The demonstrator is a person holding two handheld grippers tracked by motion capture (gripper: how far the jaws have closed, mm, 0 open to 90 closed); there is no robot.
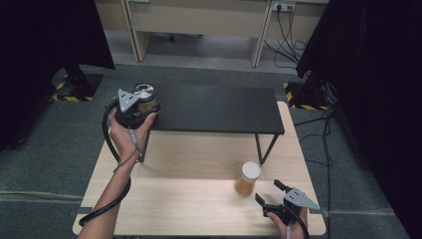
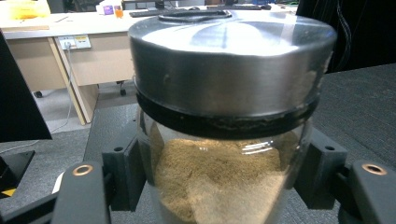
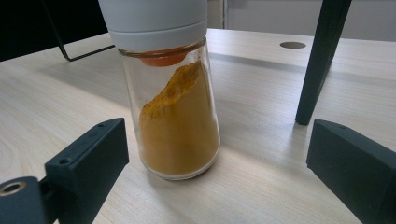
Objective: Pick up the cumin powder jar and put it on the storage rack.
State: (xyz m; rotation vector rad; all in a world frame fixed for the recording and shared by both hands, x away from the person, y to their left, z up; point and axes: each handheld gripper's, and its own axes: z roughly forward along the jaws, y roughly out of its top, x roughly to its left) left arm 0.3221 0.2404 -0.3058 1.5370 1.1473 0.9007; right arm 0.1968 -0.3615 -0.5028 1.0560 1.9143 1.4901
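Left gripper [image 1: 144, 110] clamped on steel-lidded glass jar [image 2: 224, 154] — slick, fragile, grip below lid; right gripper [image 1: 271, 194] wide open, white-capped jar [image 1: 247, 178] at 11 o'clock.

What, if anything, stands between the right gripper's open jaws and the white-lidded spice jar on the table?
Nothing visible. The right gripper faces the white-lidded jar across bare wooden table, jaws open either side. The shelf leg stands behind.

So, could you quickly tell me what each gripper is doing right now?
Left gripper: closed on the metal-lidded jar.
Right gripper: open, holding nothing; the white-capped jar stands ahead of it.
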